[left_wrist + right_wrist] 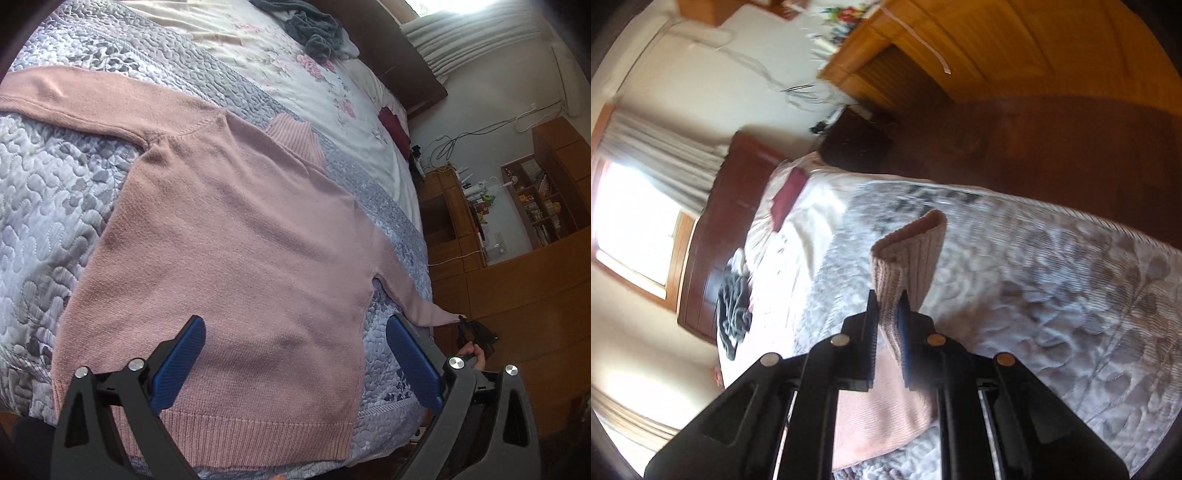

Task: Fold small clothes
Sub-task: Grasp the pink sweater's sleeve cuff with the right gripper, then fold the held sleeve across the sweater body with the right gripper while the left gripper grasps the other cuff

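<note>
I see a bed (pixel 55 192) under a grey quilt, white flowered sheet beyond. A pink sweater (pixel 236 236) lies flat at centre in the left view. Heap of grey clothes (pixel 314 29) at 12 o'clock. Dark red cloth (pixel 395 129) at 2 o'clock, near the edge.

One pink sweater (pixel 236 236) — one grey clothes heap (pixel 314 29) — two grippers (pixel 295 365) (pixel 888 314)

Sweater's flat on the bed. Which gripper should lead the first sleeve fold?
Right. The right gripper is already shut on the sleeve cuff, lifted off the quilt. The left gripper is open above the sweater hem, holding nothing.
</note>
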A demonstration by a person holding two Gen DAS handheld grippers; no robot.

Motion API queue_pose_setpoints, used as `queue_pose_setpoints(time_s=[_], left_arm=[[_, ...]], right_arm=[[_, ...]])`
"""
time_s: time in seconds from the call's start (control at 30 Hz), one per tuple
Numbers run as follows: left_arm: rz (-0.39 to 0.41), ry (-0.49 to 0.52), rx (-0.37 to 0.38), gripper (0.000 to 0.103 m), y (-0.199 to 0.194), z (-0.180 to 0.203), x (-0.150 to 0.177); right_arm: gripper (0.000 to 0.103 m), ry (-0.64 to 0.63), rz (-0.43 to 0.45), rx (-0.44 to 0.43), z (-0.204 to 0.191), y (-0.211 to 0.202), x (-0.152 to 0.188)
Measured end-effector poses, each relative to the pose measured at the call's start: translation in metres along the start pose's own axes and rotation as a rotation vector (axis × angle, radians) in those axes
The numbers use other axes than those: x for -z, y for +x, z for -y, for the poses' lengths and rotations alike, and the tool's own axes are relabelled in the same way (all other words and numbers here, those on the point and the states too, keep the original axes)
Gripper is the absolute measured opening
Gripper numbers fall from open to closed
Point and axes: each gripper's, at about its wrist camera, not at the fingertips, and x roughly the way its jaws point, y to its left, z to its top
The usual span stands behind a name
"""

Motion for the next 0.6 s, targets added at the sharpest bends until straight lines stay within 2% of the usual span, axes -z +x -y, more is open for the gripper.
queue_pose_setpoints(time_s=[0.13, 0.27, 0.37, 0.6], left_arm=[[0.003, 0.015, 0.015, 0.099, 0.005, 0.005, -0.004], [-0.019, -0.019, 0.068, 0.099, 0.014, 0.008, -0.008], [-0.038, -0.033, 0.080, 0.099, 0.023, 0.012, -0.014], [-0.052, 0.012, 0.105, 0.099, 0.045, 0.028, -0.036]], right_arm=[[0.009, -0.103, -0.013, -0.059, -0.053, -0.009, 0.019], [0.009, -0.217, -0.036, -0.108, -0.102, -0.018, 0.045], [0.009, -0.278, -0.066, -0.143, -0.134, -0.017, 0.067], [0.009, -0.481, -0.121, -0.161, -0.202, -0.002, 0.144]])
